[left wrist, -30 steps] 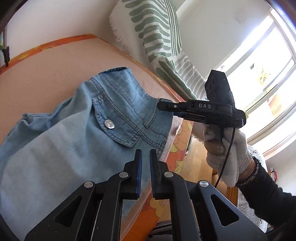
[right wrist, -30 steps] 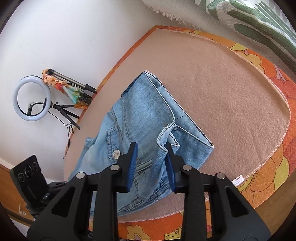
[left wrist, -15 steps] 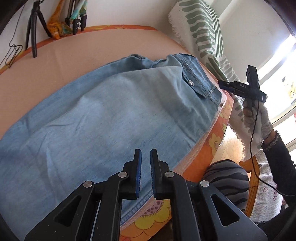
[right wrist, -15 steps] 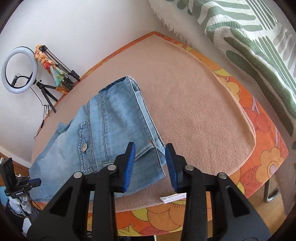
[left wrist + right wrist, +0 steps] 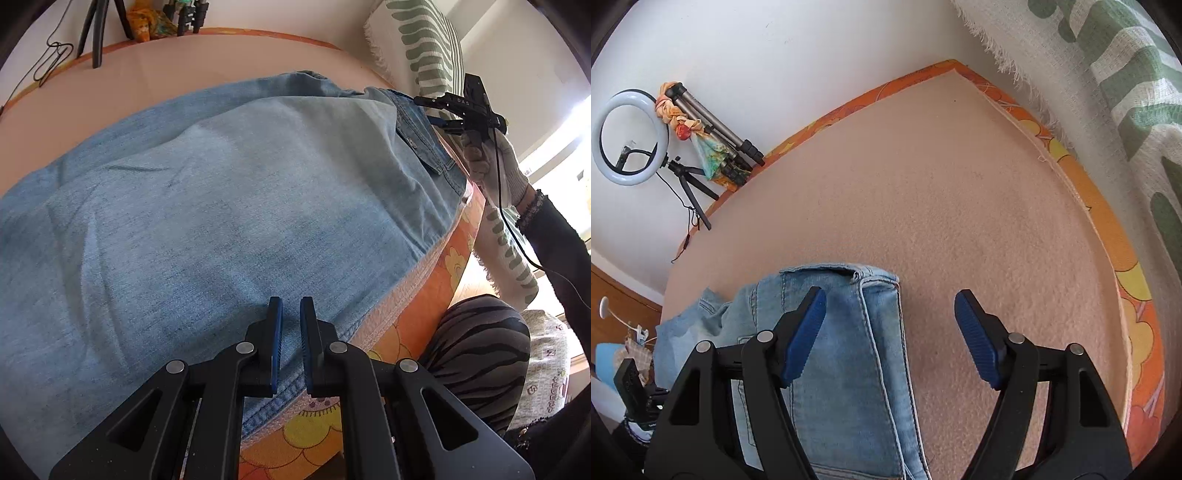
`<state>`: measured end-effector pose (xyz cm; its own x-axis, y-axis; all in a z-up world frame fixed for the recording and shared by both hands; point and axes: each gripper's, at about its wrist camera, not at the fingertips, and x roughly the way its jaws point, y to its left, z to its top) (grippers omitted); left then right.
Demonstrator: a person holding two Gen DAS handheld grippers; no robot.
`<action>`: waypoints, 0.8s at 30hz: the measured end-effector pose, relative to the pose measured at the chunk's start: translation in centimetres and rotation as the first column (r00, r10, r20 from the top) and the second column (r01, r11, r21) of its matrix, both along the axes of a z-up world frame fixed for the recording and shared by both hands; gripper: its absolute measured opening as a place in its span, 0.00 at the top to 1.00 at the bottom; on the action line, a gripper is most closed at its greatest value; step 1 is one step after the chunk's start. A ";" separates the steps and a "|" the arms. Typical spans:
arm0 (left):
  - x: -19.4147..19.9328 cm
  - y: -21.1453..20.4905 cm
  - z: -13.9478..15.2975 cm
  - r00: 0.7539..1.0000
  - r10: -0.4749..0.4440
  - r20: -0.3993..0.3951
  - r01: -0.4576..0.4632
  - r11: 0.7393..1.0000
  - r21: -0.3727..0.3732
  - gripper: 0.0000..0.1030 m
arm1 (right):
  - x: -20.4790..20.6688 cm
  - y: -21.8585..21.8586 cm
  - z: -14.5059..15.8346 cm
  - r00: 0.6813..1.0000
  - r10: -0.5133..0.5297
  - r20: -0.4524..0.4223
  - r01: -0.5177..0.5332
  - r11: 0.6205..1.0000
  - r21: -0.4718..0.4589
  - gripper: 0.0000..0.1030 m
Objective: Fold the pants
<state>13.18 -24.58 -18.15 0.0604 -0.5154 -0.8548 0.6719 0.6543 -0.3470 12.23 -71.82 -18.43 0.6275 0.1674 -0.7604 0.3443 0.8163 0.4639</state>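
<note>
One pair of light blue denim pants (image 5: 229,206) is lying on the pinkish fleece blanket (image 5: 923,184), which is covering an orange flowered table cover (image 5: 417,310). In the left wrist view the pants are filling the middle and left of the frame, their hem reaching the table's near edge at the lower centre; in the right wrist view their folded waistband end is sitting at the lower centre. Two grippers are showing. The left gripper (image 5: 291,343), at the bottom centre of its own view, is standing with its jaws nearly closed and nothing visibly pinched between them, just above the hem. The right gripper (image 5: 888,339) is opening, its blue pads wide apart, one pad over the denim and the other over bare blanket, neither pressing cloth. In the left view that gripper (image 5: 436,120) is appearing at the upper right, carried by one white-gloved hand (image 5: 491,170). One ring light (image 5: 628,136) and two tripods (image 5: 713,129) are standing at the upper left of the right view.

Compared with a second ago, the right gripper's jaws are much wider, and the waistband has come nearer to them. The left view is now taking in far more of the trouser leg.

No containers are in view.
</note>
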 end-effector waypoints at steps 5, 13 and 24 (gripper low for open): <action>0.0 0.3 0.0 1.000 0.005 -0.007 -0.005 1.000 -0.008 0.92 | 1.2 -0.8 -1.9 0.998 0.026 0.059 -0.032 0.994 0.108 0.26; 0.1 0.7 0.0 1.000 0.015 -0.013 -0.015 1.000 -0.018 0.92 | 0.9 3.8 -1.2 0.990 0.132 0.057 -0.137 0.985 0.103 0.96; 0.1 1.3 0.0 1.000 0.019 -0.005 -0.019 0.999 -0.035 0.92 | -0.5 2.3 2.1 0.995 0.027 -0.091 -0.043 0.983 -0.177 0.94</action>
